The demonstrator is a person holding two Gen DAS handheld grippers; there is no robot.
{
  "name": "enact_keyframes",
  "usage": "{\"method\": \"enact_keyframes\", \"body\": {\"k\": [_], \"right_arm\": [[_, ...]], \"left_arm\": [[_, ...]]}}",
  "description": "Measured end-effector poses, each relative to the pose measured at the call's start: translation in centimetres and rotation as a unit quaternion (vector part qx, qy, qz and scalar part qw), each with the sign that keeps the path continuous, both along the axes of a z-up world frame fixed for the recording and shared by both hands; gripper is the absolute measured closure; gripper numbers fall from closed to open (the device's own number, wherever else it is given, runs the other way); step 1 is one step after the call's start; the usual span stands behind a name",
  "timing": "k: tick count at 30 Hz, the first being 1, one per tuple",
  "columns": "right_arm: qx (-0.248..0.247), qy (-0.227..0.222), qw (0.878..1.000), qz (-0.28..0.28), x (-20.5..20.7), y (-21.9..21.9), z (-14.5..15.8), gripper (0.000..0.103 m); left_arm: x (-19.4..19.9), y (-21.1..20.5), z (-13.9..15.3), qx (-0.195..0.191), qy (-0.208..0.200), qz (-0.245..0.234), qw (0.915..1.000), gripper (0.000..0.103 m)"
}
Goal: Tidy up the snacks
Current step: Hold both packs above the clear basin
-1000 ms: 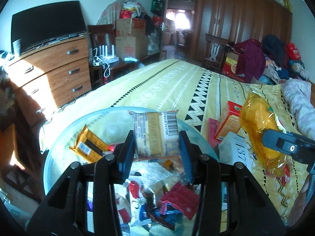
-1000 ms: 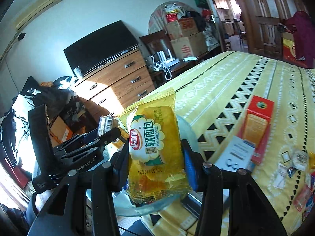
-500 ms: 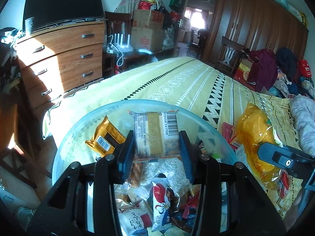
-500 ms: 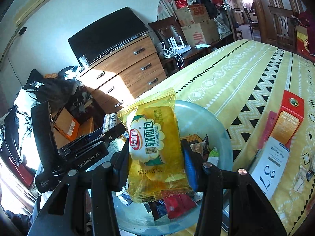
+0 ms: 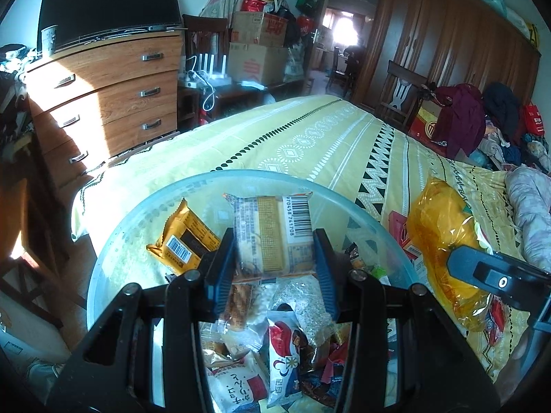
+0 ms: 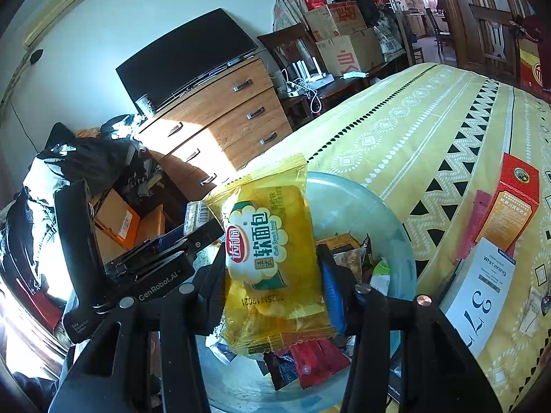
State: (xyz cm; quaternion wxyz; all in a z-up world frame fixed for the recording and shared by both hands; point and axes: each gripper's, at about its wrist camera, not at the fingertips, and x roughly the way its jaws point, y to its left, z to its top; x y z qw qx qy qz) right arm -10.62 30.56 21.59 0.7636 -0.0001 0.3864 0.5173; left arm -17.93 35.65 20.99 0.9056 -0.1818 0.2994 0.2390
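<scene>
A pale glass bowl full of snack packets sits on the yellow bedspread; it also shows in the right wrist view. My left gripper is shut on a beige barcoded snack packet and holds it above the bowl. My right gripper is shut on a yellow soft-bread packet, also above the bowl. That yellow packet and the right gripper show at the right of the left wrist view. The left gripper's body shows at the left of the right wrist view.
An orange packet lies in the bowl's far left. A red-orange box and a white card marked 37 lie on the bed right of the bowl. A wooden dresser with a TV stands beyond the bed's edge.
Both grippers have moved over the bowl with their packets still held; more of the bowl and its contents now lies under them.
</scene>
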Motion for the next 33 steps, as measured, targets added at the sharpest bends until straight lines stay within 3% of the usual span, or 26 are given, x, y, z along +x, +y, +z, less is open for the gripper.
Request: {"method": "enact_keyframes", "body": {"k": [33], "right_arm": [[-0.005,0.011,1.000,-0.001,-0.1,1.3,-1.0,0.052]], "left_arm": [[0.1,0.6,-1.3,-0.012,0.020,0.003,0.9997,0.059]]}}
